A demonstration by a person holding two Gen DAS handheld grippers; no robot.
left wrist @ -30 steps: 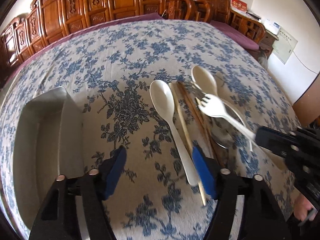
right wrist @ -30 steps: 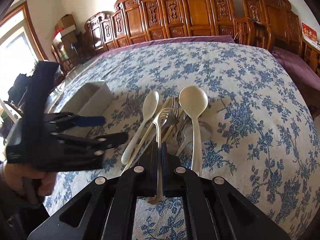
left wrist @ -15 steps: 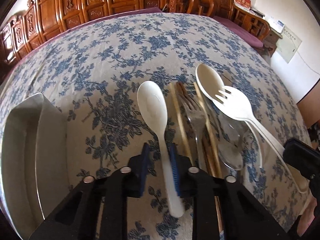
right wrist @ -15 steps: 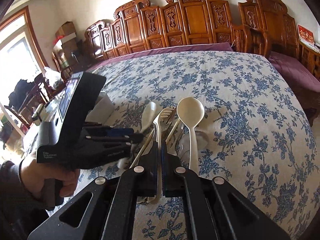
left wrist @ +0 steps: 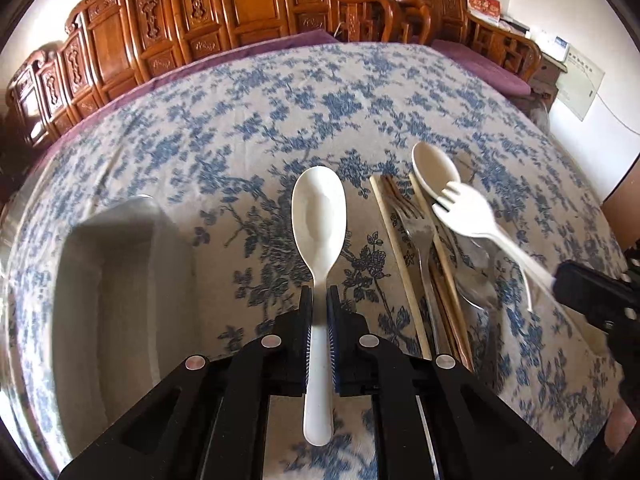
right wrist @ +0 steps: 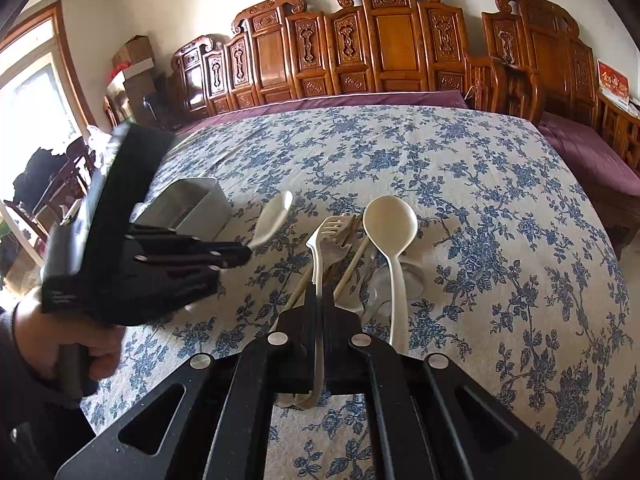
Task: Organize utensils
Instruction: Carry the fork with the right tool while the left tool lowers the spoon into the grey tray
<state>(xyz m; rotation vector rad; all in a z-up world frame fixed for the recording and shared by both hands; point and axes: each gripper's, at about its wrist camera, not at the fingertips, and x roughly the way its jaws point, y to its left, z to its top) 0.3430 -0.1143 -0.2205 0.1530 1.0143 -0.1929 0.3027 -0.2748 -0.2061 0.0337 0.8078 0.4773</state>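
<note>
My left gripper (left wrist: 319, 300) has its jaws closing on the handle of a white spoon (left wrist: 319, 216), pads pressing it. In the right wrist view that spoon (right wrist: 274, 216) sticks out of the left gripper (right wrist: 244, 252), a little above the cloth. My right gripper (right wrist: 319, 296) is shut on a white plastic fork (right wrist: 320, 240), tines pointing away and raised over the pile. The left wrist view shows the fork (left wrist: 468, 212) and the right gripper (left wrist: 560, 276) at the right. A metal container (left wrist: 120, 280) lies to the left.
On the floral tablecloth lies a pile: a cream spoon (right wrist: 390, 224), wooden chopsticks (left wrist: 396, 240), a metal fork (left wrist: 420, 232) and a metal spoon (left wrist: 476, 280). The metal container (right wrist: 200, 204) stands behind the left gripper. Carved wooden chairs (right wrist: 384, 40) line the table's far side.
My left gripper went from wide open beside the white spoon to shut on its handle, and the spoon has come up off the cloth. The right gripper kept the fork almost still.
</note>
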